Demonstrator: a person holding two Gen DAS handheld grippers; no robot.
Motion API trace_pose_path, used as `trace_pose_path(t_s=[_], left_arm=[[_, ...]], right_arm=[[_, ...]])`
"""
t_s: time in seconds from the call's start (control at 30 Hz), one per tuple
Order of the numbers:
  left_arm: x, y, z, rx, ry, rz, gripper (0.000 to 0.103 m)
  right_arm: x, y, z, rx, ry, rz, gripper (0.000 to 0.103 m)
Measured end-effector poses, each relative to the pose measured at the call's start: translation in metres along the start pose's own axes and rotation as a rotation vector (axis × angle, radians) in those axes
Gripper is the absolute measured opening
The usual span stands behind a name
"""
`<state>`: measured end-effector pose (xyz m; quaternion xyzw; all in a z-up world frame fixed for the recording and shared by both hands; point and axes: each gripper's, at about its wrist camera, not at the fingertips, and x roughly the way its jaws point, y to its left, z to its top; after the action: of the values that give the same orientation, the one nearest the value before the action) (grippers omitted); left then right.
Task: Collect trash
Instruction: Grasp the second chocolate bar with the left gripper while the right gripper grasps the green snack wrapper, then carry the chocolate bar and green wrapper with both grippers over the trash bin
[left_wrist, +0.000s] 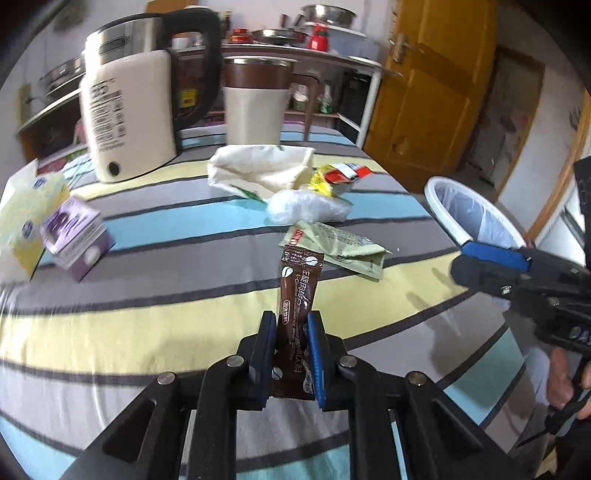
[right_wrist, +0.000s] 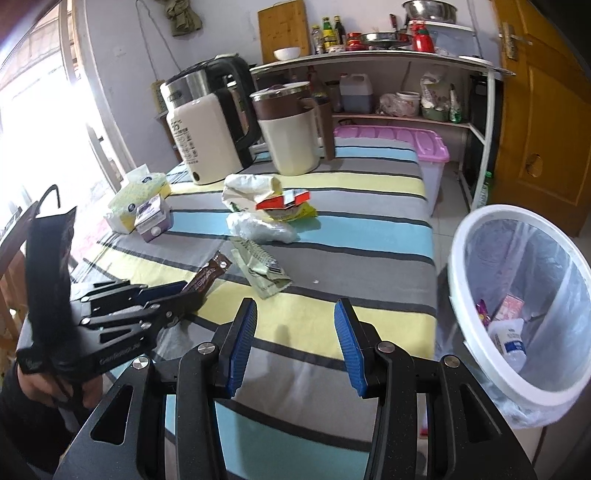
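My left gripper (left_wrist: 291, 321) is shut on a brown coffee sachet (left_wrist: 297, 284) and holds it above the striped table; the sachet also shows in the right wrist view (right_wrist: 208, 275). My right gripper (right_wrist: 294, 314) is open and empty over the table's near edge. More trash lies mid-table: a green wrapper (left_wrist: 343, 247) (right_wrist: 264, 271), a clear plastic bag (left_wrist: 306, 208) (right_wrist: 258, 229), a yellow and red packet (left_wrist: 336, 177) (right_wrist: 288, 205) and a white crumpled bag (left_wrist: 258, 166). A white lined trash bin (right_wrist: 517, 314) (left_wrist: 472, 214) stands right of the table, with some trash inside.
A cream kettle (left_wrist: 129, 110) and a cream jug (left_wrist: 255, 103) stand at the table's far side. A tissue pack (left_wrist: 22, 210) and a purple box (left_wrist: 75, 236) lie at the left. A pink-lidded tub (right_wrist: 406, 140), shelves and a wooden door (right_wrist: 546, 110) are behind.
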<state>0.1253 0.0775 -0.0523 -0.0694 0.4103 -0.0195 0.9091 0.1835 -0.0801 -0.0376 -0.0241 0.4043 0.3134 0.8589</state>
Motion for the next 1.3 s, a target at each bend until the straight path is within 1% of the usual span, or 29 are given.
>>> trace_pose_path(t_s=[0.17,0.33,0.43,0.63,0.67,0.7,0.73,0.9,1.3], left_arm=[[-0.009,0.014,0.000,-0.065,-0.032,0.022,0.018],[-0.011,0.022,0.000,-0.081,-0.036,0.023,0.018],[-0.010,0.024,-0.001,-0.086,-0.033,0.019,0.018],[-0.006,0.025,-0.001,-0.091,-0.026,0.012,0.018],[-0.006,0.024,-0.001,-0.091,-0.026,0.012,0.018],[-0.006,0.024,0.000,-0.090,-0.025,0.010,0.018],[-0.005,0.024,0.000,-0.090,-0.025,0.010,0.018],[-0.005,0.021,0.000,-0.086,-0.025,0.008,0.018],[-0.013,-0.003,-0.006,-0.060,-0.028,-0.023,0.018]], right_arm=[[0.020,0.009,0.011,-0.035,0.031,0.019,0.045],[0.045,0.014,0.022,-0.053,0.068,0.042,0.045],[0.060,0.013,0.026,-0.052,0.095,0.040,0.045],[0.069,0.017,0.030,-0.073,0.104,0.050,0.044],[0.070,0.018,0.030,-0.078,0.105,0.048,0.038],[0.071,0.019,0.029,-0.081,0.108,0.047,0.029],[0.070,0.020,0.028,-0.080,0.108,0.051,0.029],[0.061,0.022,0.020,-0.075,0.094,0.059,0.021],[0.016,0.010,-0.009,-0.012,0.056,0.064,0.018]])
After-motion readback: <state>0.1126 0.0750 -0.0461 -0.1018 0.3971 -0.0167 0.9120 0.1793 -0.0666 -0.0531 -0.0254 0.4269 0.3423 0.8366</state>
